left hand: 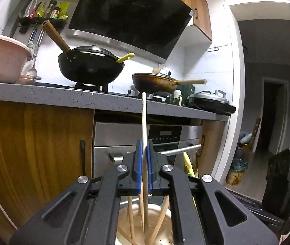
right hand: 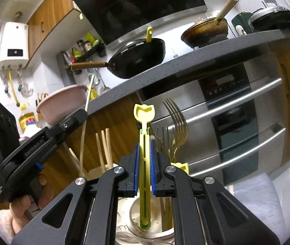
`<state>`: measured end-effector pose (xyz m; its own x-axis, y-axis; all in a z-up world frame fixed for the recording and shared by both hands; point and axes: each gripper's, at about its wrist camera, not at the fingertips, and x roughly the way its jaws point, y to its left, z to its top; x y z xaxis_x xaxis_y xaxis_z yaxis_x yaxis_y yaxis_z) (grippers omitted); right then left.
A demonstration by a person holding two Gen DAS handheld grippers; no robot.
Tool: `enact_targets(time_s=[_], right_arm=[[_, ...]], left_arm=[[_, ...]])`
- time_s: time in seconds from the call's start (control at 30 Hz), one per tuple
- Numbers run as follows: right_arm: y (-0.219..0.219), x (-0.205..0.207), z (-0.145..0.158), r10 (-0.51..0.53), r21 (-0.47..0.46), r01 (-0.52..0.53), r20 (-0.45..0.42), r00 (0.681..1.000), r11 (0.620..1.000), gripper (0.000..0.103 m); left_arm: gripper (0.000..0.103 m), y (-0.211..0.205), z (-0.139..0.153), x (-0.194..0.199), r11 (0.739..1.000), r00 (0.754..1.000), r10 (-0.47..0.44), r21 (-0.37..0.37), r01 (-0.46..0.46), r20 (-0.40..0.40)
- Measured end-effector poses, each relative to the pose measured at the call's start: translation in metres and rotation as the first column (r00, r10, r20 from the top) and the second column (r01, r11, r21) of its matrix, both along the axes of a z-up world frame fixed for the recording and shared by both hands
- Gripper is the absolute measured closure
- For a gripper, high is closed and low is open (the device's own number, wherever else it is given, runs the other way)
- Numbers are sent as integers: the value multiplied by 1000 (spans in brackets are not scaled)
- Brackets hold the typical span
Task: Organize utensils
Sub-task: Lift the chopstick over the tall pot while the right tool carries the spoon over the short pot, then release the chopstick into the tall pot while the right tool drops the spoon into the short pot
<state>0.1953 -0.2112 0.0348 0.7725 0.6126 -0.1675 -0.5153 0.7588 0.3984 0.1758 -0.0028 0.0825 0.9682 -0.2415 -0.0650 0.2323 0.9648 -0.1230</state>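
Left gripper (left hand: 144, 155): blue-padded jaws pinched tight on a single pale wooden chopstick (left hand: 143, 120), which stands near upright, its top end at 12 o'clock from the pads and reaching as high as the grey speckled countertop edge (left hand: 63, 98); lower end runs down between the linkage arms into the off-white perforated utensil holder (left hand: 165, 234) below. More wooden chopsticks (left hand: 131, 214) lean loose in that holder, fanned out at 5 to 7 o'clock of the jaws. Right gripper (right hand: 145, 159): jaws narrow, clamped on a slim yellow-green plastic utensil with slotted handle (right hand: 145, 153), upright, its cup-shaped head at 12 o'clock above the pads, its lower end sitting in the holder (right hand: 155, 232) at 6 o'clock. Right view also shows the left gripper (right hand: 77, 118) at 9 to 10 o'clock, a hand (right hand: 22, 202) wrapped round its grip, chopstick (right hand: 84, 126) sticking up from it. Metal forks (right hand: 173, 118) stand tines-up at 1 o'clock of the right jaws, just beside the yellow utensil; three wooden chopsticks (right hand: 104, 149) stand at 10 o'clock, and a second yellow plastic piece (right hand: 182, 166) pokes out at 3 o'clock. On the countertop: black wok with wooden handle (left hand: 89, 67) at 11 o'clock in the left view, a yellow handle (left hand: 125, 58) resting in it; brown-stained pan (left hand: 155, 81) at 12 o'clock; pink plastic basin (left hand: 2, 57) at 10 o'clock. Stainless oven front with bar handles (right hand: 236, 106) under the counter.
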Motion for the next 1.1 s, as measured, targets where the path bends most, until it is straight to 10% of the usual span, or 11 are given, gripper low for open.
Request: enact_targets(time_s=[0.83, 1.1], right_arm=[[-16, -29, -20, -102, -166, 92, -48, 994, 982, 92], [-23, -34, -18, -113, -171, 101, -64, 992, 980, 71]], left_arm=[[99, 32, -43, -38, 999, 975, 3, 32, 4, -220], [98, 33, -41, -45, 999, 971, 11, 46, 0, -240]])
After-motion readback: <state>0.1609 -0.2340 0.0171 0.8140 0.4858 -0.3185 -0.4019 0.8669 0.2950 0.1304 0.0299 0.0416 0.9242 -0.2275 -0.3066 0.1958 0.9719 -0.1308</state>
